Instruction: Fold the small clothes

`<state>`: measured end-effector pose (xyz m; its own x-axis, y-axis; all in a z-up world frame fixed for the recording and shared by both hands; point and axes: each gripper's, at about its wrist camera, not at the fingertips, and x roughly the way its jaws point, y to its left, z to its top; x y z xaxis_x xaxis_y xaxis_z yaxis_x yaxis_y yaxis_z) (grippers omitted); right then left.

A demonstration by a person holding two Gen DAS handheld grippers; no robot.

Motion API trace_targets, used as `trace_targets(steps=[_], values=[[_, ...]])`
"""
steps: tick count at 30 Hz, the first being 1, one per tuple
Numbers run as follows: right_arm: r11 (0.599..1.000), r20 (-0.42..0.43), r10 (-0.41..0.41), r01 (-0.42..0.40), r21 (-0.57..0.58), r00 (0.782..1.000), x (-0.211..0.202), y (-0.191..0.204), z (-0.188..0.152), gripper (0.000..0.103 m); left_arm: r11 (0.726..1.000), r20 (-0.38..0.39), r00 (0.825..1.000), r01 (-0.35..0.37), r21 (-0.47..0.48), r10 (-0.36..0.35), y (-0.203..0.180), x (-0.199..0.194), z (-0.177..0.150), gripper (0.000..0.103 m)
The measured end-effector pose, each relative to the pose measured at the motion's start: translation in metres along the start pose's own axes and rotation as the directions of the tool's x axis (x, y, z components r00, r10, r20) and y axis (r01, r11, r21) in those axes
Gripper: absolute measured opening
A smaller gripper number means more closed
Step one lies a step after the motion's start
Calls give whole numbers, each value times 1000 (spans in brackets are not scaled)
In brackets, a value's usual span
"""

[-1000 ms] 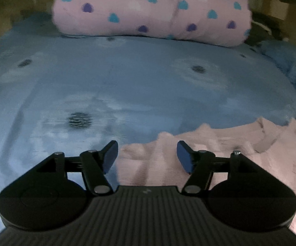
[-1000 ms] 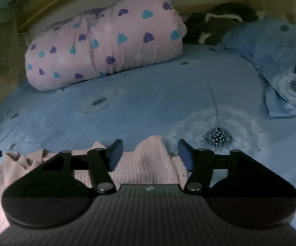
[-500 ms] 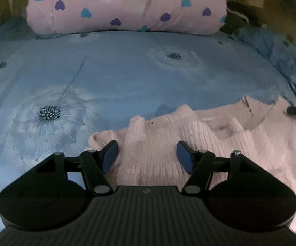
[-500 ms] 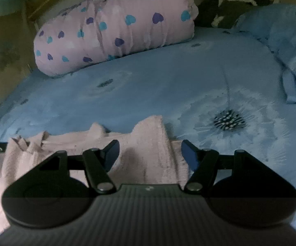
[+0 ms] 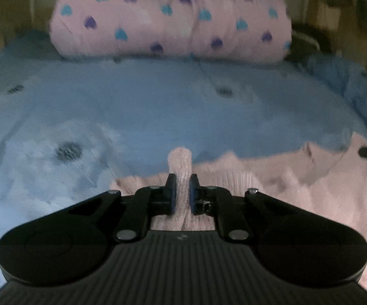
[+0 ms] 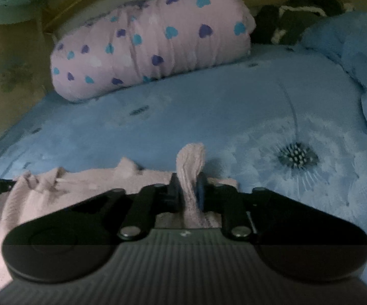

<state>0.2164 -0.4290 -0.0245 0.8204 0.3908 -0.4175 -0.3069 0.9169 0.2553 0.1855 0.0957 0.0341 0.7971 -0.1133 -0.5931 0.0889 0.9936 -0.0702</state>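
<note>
— What does the left wrist view show?
— The left gripper (image 5: 182, 190) is clamped on a pinched fold of the pink knit garment (image 5: 298, 178), which lies on the blue bedsheet (image 5: 158, 106). A heart-print bolster (image 5: 170, 17) sits beyond.

— And the right wrist view?
— The right gripper (image 6: 187, 190) is likewise closed around a raised fold of the garment (image 6: 69, 185), spread leftward on the sheet (image 6: 209, 114), beside a dandelion print (image 6: 296, 156).
</note>
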Motion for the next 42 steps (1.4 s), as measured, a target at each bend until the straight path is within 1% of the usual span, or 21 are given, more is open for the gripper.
trace_targets(steps=[3, 5, 7, 9, 11, 13, 15, 16, 17, 21, 24, 25, 27, 29, 32, 34, 36, 38, 39, 40, 42], values=[[1000, 65, 19, -19, 5, 998, -11, 1, 7, 14, 998, 72, 996, -50, -33, 52, 9, -18, 11, 11], [998, 118, 32, -37, 45, 992, -18, 0, 9, 14, 994, 83, 991, -101, -46, 104, 18, -18, 18, 11], [997, 154, 10, -21, 70, 988, -17, 0, 9, 13, 986, 57, 987, -146, -77, 151, 30, -7, 21, 11], [996, 160, -44, 32, 78, 986, -11, -1, 4, 13, 982, -23, 985, -171, -83, 170, 38, 14, 18, 11], [993, 93, -74, 65, 101, 993, 4, -7, -1, 14, 981, -96, 980, -181, -71, 174, 40, 34, 7, 12], [988, -10, -72, 72, 136, 997, 18, -14, -4, 16, 978, -92, 975, -206, -42, 201, 37, 41, -1, 12], [986, -31, -71, 75, 149, 997, 19, -16, -4, 17, 975, -87, 973, -217, -39, 213, 33, 41, 1, 12], [986, -39, -81, 86, 142, 996, 19, -15, -3, 21, 976, -89, 973, -216, -38, 212, 32, 40, 1, 13], [987, -49, -100, 105, 124, 994, 19, -12, -2, 28, 976, -94, 973, -214, -36, 210, 31, 39, 3, 13], [983, -40, -170, 172, 63, 985, 16, 1, 1, 34, 984, -92, 982, -172, -55, 166, 33, 25, 12, 16], [963, -3, -270, 270, -8, 963, 8, 13, 7, 50, 988, -83, 987, -145, -55, 140, 25, 9, 19, 23], [956, 3, -292, 292, -41, 956, 7, 16, 10, 55, 990, -75, 989, -131, -59, 127, 22, 3, 22, 27], [947, 8, -308, 307, -94, 951, 2, 22, 15, 55, 992, -62, 994, -95, -81, 90, 15, -6, 26, 36], [955, -2, -272, 270, -126, 962, -3, 29, 20, 55, 994, -42, 998, -40, -105, 36, 4, -16, 31, 49], [974, -55, -164, 153, -167, 985, -6, 43, 23, 55, 996, -36, 999, 21, -83, -24, -22, -24, 34, 53], [983, -102, -79, 61, -171, 992, -6, 52, 21, 54, 997, -39, 997, 70, -39, -71, -42, -26, 32, 53], [986, -154, 4, -30, -163, 988, -3, 59, 19, 54, 992, -67, 990, 125, 6, -124, -62, -22, 28, 53], [981, -207, 71, -107, -163, 976, 1, 66, 14, 54, 984, -123, 978, 176, 37, -170, -82, -11, 20, 53], [978, -234, 85, -126, -168, 969, 4, 69, 11, 54, 980, -149, 972, 190, 56, -180, -91, -4, 15, 53], [977, -264, 72, -121, -175, 962, 8, 72, 5, 53, 979, -175, 970, 184, 89, -167, -102, 5, 10, 53], [974, -281, 12, -75, -215, 960, 17, 77, -3, 52, 982, -209, 972, 134, 133, -105, -116, 24, 2, 52]])
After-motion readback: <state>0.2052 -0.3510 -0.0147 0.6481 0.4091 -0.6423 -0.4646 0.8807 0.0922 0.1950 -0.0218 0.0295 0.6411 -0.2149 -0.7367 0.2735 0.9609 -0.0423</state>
